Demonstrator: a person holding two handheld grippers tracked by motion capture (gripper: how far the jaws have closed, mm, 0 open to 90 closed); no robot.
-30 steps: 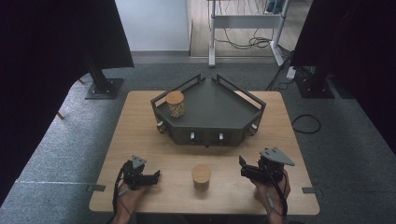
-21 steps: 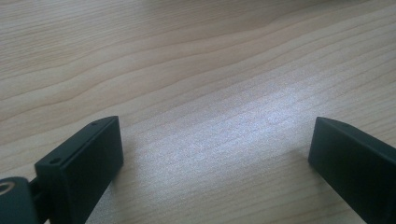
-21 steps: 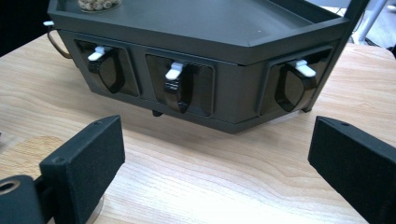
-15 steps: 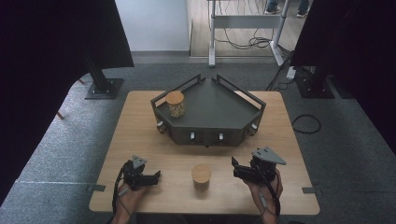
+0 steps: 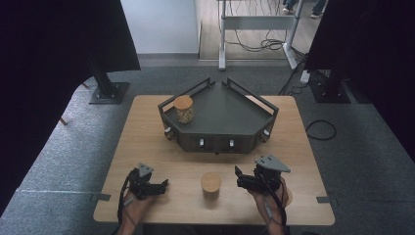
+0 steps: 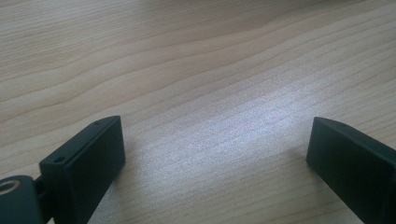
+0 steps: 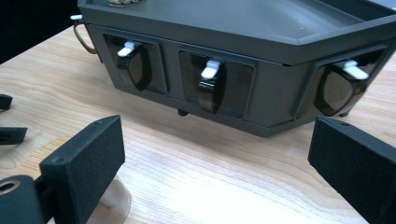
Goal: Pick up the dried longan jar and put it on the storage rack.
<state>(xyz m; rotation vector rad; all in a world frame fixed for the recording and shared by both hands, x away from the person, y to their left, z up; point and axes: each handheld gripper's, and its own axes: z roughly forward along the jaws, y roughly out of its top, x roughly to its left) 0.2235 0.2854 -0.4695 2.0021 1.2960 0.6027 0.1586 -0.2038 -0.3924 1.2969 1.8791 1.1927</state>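
Observation:
A jar with a wooden lid (image 5: 211, 182) stands on the wooden table (image 5: 147, 142) near its front edge, between my two grippers. Left of it, my left gripper (image 5: 163, 185) is open and points right toward it; in the left gripper view its jaws (image 6: 215, 140) spread over bare wood. My right gripper (image 5: 239, 177) is open just right of the jar, a small gap away. In the right gripper view (image 7: 215, 144) it faces the front of the dark tray (image 7: 280, 51). A pale rounded edge (image 7: 116, 205), likely the jar's lid, peeks out by its left jaw.
The dark grey five-sided tray (image 5: 225, 110) stands at the table's back middle, with a second filled, wood-lidded jar (image 5: 184, 109) in its left corner. White-tipped levers (image 7: 211, 70) line its front face. Black stands and cables lie on the floor beyond.
My right gripper has slid left along the front of the table toward the jar. The left gripper and both jars have stayed put.

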